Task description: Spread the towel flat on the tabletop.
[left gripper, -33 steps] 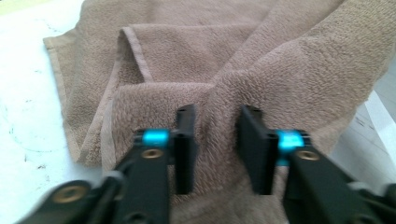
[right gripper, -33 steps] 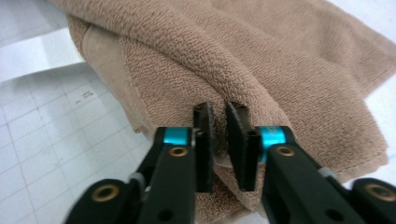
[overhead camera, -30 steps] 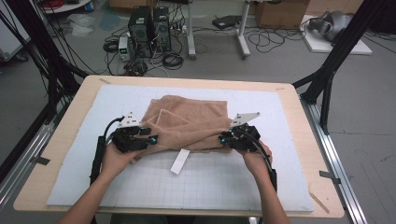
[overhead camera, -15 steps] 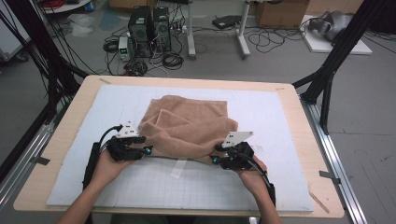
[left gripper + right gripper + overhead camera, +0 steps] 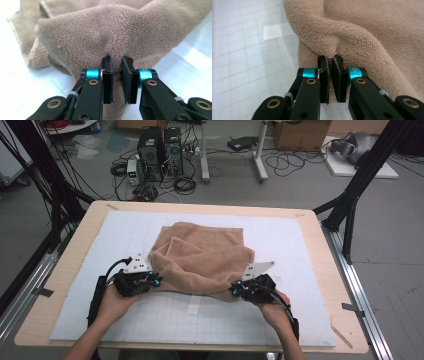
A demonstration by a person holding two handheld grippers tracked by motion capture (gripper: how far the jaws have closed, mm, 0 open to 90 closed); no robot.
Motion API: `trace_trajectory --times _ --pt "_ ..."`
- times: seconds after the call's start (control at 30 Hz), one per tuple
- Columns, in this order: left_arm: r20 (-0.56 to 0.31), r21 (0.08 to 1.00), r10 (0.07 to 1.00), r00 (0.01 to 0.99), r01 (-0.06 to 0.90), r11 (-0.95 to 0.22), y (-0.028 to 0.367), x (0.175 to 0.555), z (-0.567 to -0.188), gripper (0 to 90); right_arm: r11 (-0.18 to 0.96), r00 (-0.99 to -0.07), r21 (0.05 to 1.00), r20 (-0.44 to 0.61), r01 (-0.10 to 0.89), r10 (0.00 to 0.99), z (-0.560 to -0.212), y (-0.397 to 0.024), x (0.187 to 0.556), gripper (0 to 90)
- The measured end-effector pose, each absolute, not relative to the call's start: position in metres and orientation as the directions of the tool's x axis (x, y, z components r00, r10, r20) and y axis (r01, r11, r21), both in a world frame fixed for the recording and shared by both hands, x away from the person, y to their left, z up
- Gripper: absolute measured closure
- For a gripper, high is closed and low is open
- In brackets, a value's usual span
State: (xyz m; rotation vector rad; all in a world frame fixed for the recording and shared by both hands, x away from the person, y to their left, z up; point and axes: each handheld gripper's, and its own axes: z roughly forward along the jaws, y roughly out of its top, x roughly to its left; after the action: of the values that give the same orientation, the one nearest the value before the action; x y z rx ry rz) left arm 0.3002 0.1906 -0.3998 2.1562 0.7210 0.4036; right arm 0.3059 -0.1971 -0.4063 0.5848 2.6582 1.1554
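Both claws have just been closing, and each now has cloth between its jaws. In the left gripper view the left claw (image 5: 117,75) pinches a raised fold of the towel (image 5: 105,37) at its near edge; the pads press the pile flat. In the right gripper view the right claw (image 5: 331,75) clamps a similar ridge of the towel (image 5: 367,35). The grip on both sides therefore reads as made.

Compared with one second ago, the hands sit slightly nearer the person and the near edge of the towel (image 5: 202,255) has come with them. The white label (image 5: 193,308), which lay against that edge before, now lies apart from it on the mat (image 5: 300,245).

The towel rests in the middle of the mat on the table (image 5: 70,270), folded over itself, its near edge slightly raised between the left claw (image 5: 156,282) and the right claw (image 5: 235,291).

Judgement: the grasp step is complete. The next move is probably a lift or a carry of the near edge, either to fold or to spread. Risk: each claw holds only a small pinch of thick pile, so a fast pull may slip one corner.
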Motion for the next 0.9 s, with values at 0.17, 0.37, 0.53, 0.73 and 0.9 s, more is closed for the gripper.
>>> trace_trajectory --times 0.17,0.37,0.53,0.73,0.9 --pt "0.021 0.822 0.572 0.82 0.311 -0.477 0.185 0.271 -0.381 80.3 0.593 -0.9 0.762 -0.03 0.261 0.435 -0.385 -0.218 0.288 85.3" --pt "-0.008 0.858 0.488 0.873 0.256 -0.445 0.171 0.242 -0.363 80.1 0.582 -0.892 0.782 -0.075 0.224 0.445 -0.349 -0.24 0.273 85.3" --pt "-0.022 0.849 0.514 0.858 0.288 -0.444 0.17 0.256 -0.373 79.9 0.594 -0.887 0.763 -0.059 0.256 0.458 -0.339 -0.241 0.292 85.0" --pt "-0.04 0.836 0.655 0.754 0.384 -0.392 0.179 0.309 -0.396 79.8 0.575 -0.837 0.732 -0.014 0.364 0.548 -0.371 -0.217 0.349 84.1" --pt "-0.121 0.824 0.743 0.658 0.484 -0.294 0.185 0.353 -0.409 78.2 0.552 -0.78 0.71 -0.007 0.437 0.626 -0.389 -0.205 0.383 73.5"
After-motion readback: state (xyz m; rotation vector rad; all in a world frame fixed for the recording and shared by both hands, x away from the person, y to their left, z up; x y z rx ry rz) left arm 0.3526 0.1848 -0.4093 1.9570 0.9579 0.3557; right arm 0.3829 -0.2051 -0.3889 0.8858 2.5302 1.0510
